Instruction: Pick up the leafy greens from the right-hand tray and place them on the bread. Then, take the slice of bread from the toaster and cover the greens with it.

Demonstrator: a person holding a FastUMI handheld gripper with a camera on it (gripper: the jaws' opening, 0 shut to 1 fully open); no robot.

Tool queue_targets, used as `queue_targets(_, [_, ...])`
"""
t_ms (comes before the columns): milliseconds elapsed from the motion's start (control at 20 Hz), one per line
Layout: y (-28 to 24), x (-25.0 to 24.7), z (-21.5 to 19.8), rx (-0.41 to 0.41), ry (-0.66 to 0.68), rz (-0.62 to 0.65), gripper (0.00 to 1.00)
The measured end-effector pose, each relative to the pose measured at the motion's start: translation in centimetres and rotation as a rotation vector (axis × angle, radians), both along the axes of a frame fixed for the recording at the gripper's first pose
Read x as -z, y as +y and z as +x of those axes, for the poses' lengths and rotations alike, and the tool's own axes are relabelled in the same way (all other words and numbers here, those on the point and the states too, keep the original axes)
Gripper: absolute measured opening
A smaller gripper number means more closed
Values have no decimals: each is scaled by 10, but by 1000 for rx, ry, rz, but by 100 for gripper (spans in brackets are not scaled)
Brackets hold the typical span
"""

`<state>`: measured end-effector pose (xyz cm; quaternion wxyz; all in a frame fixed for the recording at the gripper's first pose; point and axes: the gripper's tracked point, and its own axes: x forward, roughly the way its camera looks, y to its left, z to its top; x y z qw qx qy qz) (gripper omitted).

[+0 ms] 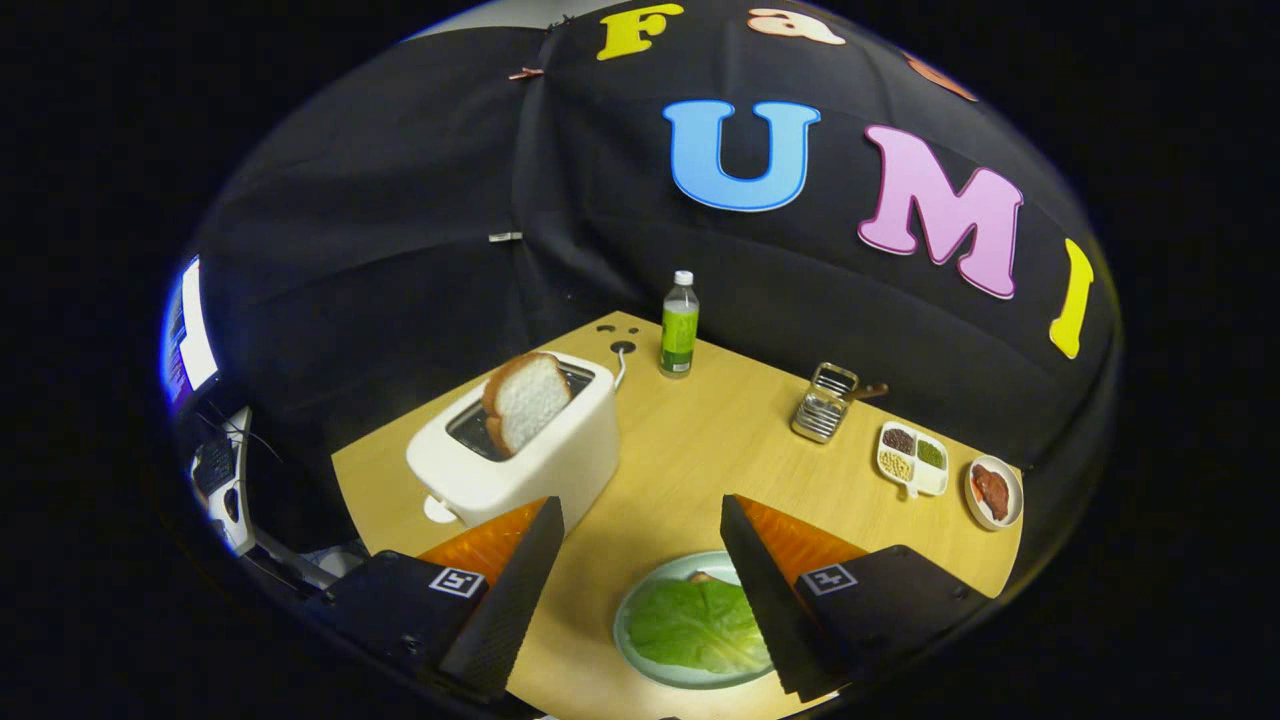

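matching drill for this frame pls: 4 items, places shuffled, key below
1. bread slice
2. lettuce leaf
3. bottle
4. gripper

A. open, holding nothing, above the table
B. standing in the toaster slot
C. upright, beyond the toaster, near the wall
D. on the plate by the fingers

Pairs: 1-B, 2-D, 3-C, 4-A

Even overhead light, sharp centre, heavy fisheye bending at the rim.

The table [700,450] is brightly and evenly lit; the toaster [520,445] casts only a soft shadow. A screen [190,335] glares blue-white at 9 o'clock. Edges curve and smear; the open gripper [640,515] stays crisp.
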<state>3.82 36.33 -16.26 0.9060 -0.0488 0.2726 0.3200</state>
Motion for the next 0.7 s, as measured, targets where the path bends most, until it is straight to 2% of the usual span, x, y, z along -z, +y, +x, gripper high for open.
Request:
queue_targets(300, [58,-43,1,-98,-95,15,98])
queue_targets(700, [121,-33,9,-140,-78,-9,98])
